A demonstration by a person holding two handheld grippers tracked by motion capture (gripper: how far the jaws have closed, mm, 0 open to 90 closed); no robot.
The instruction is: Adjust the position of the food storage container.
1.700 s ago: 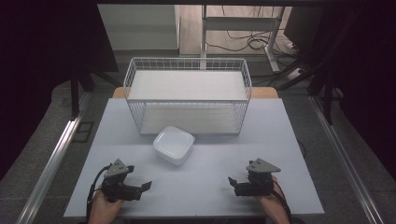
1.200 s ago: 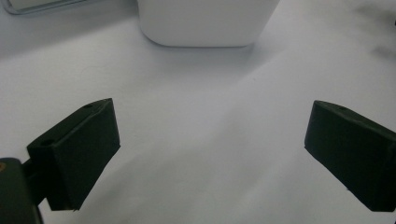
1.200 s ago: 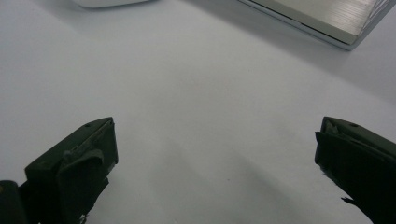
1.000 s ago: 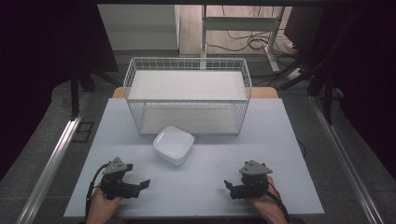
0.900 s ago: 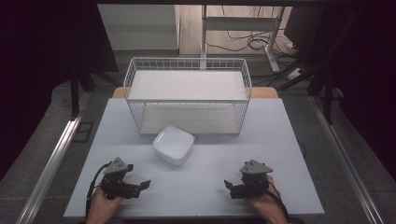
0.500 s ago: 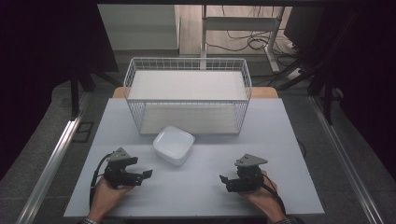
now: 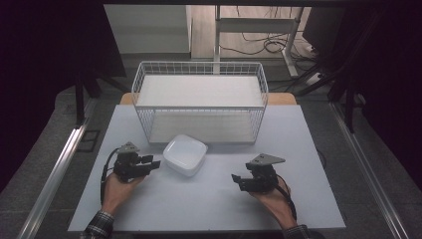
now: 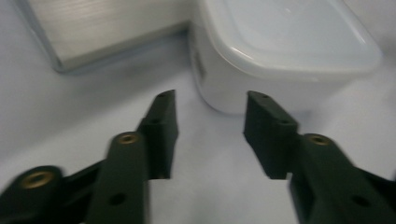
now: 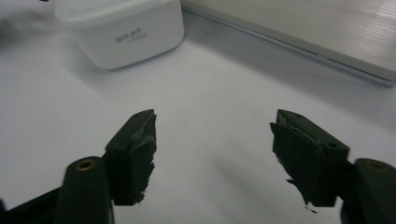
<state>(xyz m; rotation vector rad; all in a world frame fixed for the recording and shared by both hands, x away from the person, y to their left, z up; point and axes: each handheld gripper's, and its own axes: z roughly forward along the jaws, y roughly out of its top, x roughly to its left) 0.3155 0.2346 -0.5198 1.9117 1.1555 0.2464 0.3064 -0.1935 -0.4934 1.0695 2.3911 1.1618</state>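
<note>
Pale grey table [image 7: 209, 199] is seen under a fixed camera, and a white wire basket [image 7: 199, 102] is placed at its far middle part. Just in front of the basket, a white container [image 7: 185, 155] with a lid is set on the table, a little to the left. The left gripper [image 7: 149, 163] is held by a hand [image 7: 117, 186] just beside the container, and its jaws are kept apart, pointed at the container wall. The right gripper [image 7: 238, 179] is held well apart from the container, on its right and nearer to the person, and its jaws are opened wide over bare table.
</note>
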